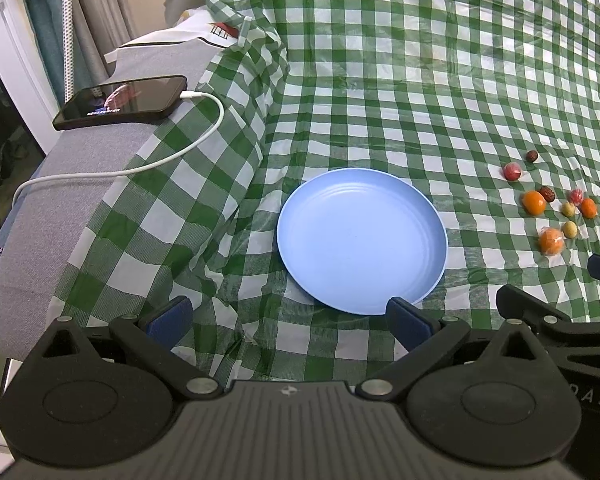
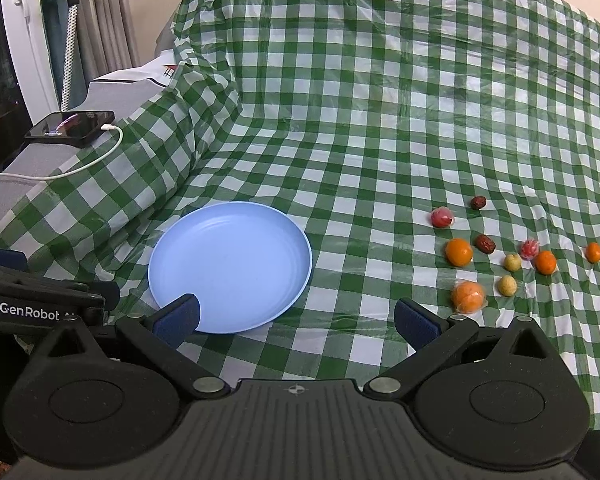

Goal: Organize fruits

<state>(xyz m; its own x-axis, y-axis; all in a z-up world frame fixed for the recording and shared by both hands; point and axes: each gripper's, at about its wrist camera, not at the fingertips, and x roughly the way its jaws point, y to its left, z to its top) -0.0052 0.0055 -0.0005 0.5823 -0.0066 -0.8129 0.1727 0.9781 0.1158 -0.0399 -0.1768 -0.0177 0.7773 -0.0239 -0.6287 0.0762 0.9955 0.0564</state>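
Both grippers spread wide and empty; right gripper (image 2: 296, 318) should straddle the nearest plastic-wrapped orange tangerine (image 2: 468, 297) squarely, then carry it to the round pale-blue plate (image 2: 260, 220), left gripper (image 1: 288, 316) idle.

Plate (image 2: 236, 240) on tablecloth (image 2: 380, 120), fruits (image 2: 459, 252) right of it

Green-and-white checked cloth over pretty much everything, curtains off in the corner

The plastic-looking checked tablecloth (image 2: 380, 120) is wrinkled and rides up over a hump at the back, with a folded ridge on its left side. Left of it a strip of grey fabric (image 1: 72, 184) is uncovered, and a black phone (image 1: 122, 102) lies there with a white charging cable (image 1: 140, 164) plugged in, its screen lit. Further back there's a plain beige wall (image 2: 152, 4), grey curtains (image 2: 108, 12), and a white frame (image 2: 16, 32) with dark glass beside it. The light is soft and even, with mild glare on the cloth.
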